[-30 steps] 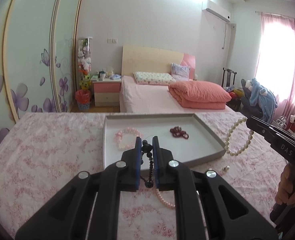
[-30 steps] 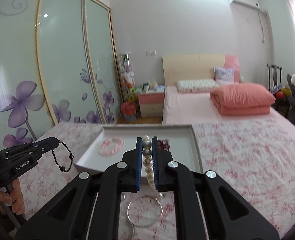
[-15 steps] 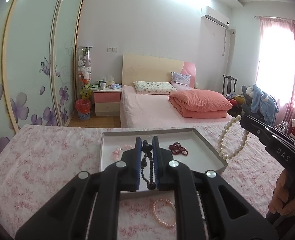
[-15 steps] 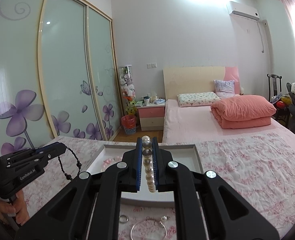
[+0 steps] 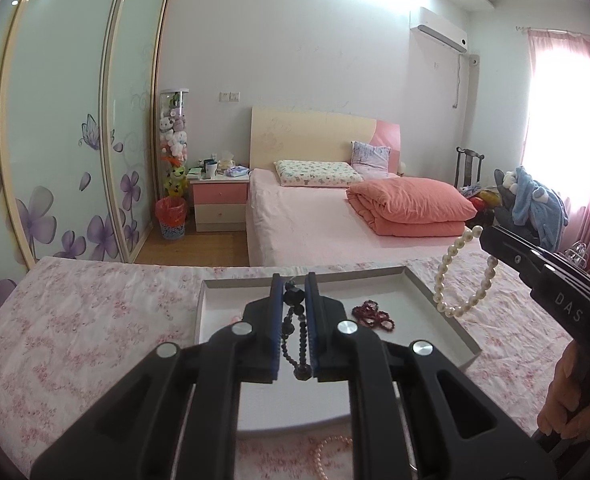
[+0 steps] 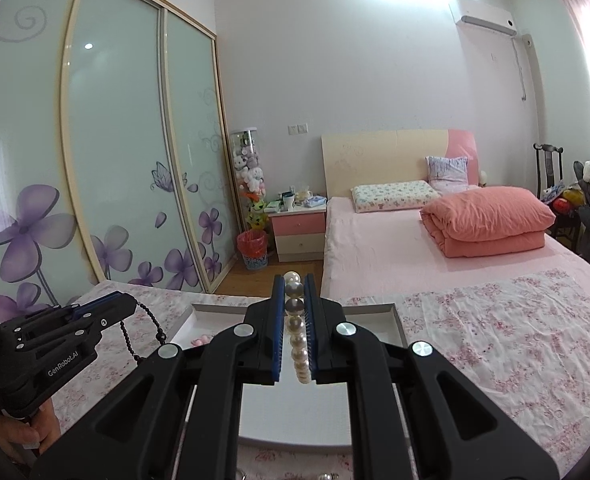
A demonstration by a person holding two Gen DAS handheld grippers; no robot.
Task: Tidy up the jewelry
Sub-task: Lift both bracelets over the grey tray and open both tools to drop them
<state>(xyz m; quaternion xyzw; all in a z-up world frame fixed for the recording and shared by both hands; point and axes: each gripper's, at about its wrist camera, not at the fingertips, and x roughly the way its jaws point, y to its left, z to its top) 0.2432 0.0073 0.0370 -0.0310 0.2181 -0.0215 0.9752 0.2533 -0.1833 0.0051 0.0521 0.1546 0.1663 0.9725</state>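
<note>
The black bead bracelet (image 5: 295, 332) hangs pinched in the left gripper (image 5: 294, 300), over the white tray (image 5: 435, 304). The right gripper (image 6: 294, 304) squeezes the pearl bracelet (image 6: 297, 332), also above the tray. A dark red bracelet (image 5: 373, 314) lies inside the tray. To do this well, I think each hand should go down low over a bare spot, away from the red one, then let go gently so the beads do not bounce out.
</note>
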